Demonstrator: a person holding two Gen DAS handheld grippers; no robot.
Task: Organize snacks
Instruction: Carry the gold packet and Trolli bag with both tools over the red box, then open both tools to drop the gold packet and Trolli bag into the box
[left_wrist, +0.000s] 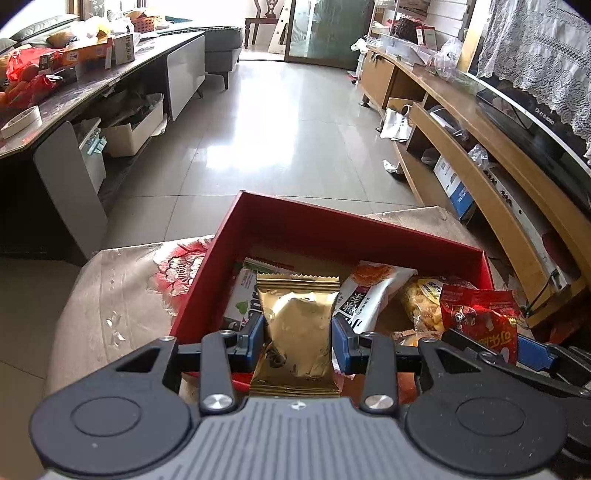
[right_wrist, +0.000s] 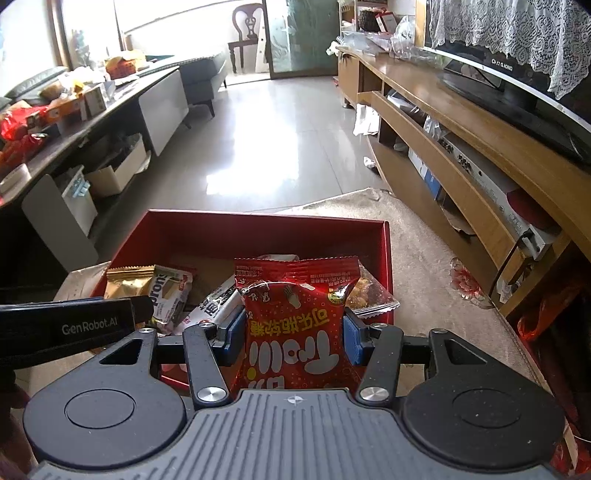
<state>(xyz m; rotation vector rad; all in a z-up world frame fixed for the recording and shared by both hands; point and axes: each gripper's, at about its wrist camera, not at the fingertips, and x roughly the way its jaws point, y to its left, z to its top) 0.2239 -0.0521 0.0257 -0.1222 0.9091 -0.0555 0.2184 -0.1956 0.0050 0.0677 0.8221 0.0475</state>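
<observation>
Red box (right_wrist: 207, 236) on the cloth-covered counter (right_wrist: 424, 258) already holds several snacks; left gripper (left_wrist: 297, 338) pinches a gold packet (left_wrist: 295, 325), right gripper (right_wrist: 293, 334) a red packet (right_wrist: 295, 321), both over the box, not yet dropped.

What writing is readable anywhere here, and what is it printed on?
"GenRobot.AI": side of the left tongs.
"prons" (cut off): white snack pack in the red box.
Large Chinese characters, upside down: red packet in the right tongs.
Gold packet in the left tongs: print unreadable.
TV logo: unreadable.
</observation>
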